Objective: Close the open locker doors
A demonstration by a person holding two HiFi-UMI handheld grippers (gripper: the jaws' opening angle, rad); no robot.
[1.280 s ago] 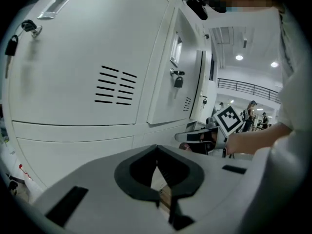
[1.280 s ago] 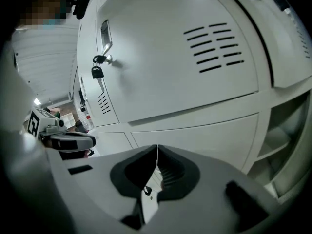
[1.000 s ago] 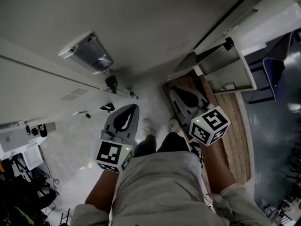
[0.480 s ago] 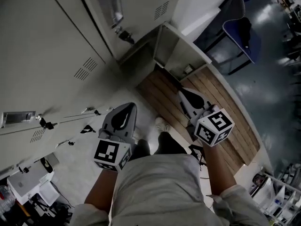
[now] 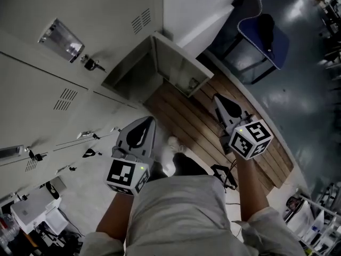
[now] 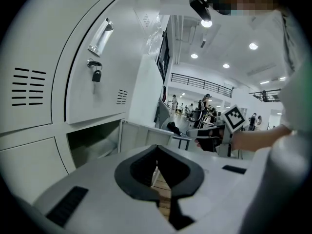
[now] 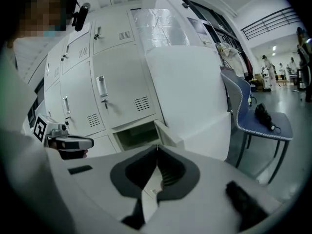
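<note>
1. Your left gripper is nearest, held low over your left thigh. Its jaws are pressed together tip to tip with nothing between them. It points toward the open locker compartment from the near left and is well apart from it.
2. Your right gripper hangs on the near right of the compartment, also well apart from it. Its jaws are likewise closed on nothing.
3. Your white shoe stands at the near edge of the wooden platform. The platform runs from there up to the foot of the compartment.
4. The compartment sits in the lowest row of the locker bank. It is open, and its inside is in shadow.
5. The door stands swung out toward you from the compartment's right edge, roughly square to the locker face. Neither gripper touches it.
6. Directly above the compartment is a closed locker. A padlock hangs on its front, with a shiny handle just above the padlock. More closed lockers continue to the left of the compartment.
7. To the right of the compartment, past the white end panel of the bank, a blue chair stands on the grey floor. A dark object lies on its seat; what it is cannot be made out.
8. Farthest from the compartment, off to its right in a lit hall, several people stand, too small to describe.
</note>
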